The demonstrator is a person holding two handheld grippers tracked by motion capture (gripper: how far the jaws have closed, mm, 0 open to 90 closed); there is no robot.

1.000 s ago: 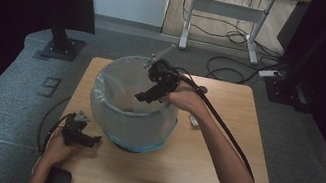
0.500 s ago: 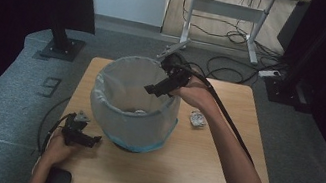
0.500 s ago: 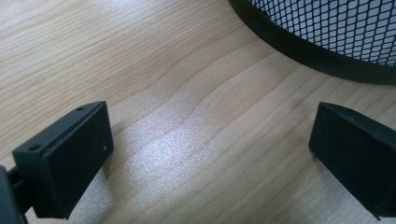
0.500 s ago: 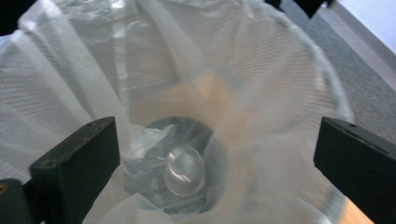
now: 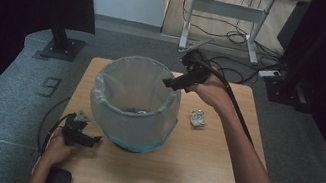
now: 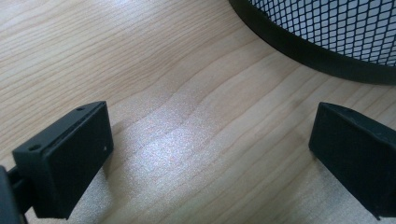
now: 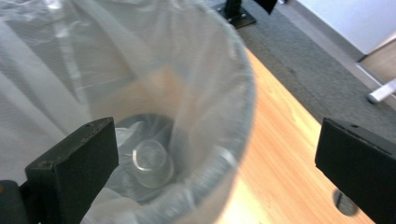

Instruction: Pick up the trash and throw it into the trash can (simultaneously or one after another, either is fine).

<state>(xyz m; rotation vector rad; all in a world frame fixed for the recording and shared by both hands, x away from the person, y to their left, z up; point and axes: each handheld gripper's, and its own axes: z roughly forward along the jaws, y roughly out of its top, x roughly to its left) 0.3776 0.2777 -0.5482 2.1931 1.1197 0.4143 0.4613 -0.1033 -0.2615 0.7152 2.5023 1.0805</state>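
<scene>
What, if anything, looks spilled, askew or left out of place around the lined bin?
One crumpled wrapper lies on the table right of the bin, not inside it. A clear plastic cup lies at the bin's bottom. Nothing looks spilled or damaged.

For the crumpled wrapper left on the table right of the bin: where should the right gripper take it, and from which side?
Judging by its pose, come straight down from above. The crumpled wrapper lies low on the bare table, apart from the lined bin, so no side is blocked. Close across its raised, bunched middle rather than a thin edge. The right gripper, open and empty, is nearest.
</scene>
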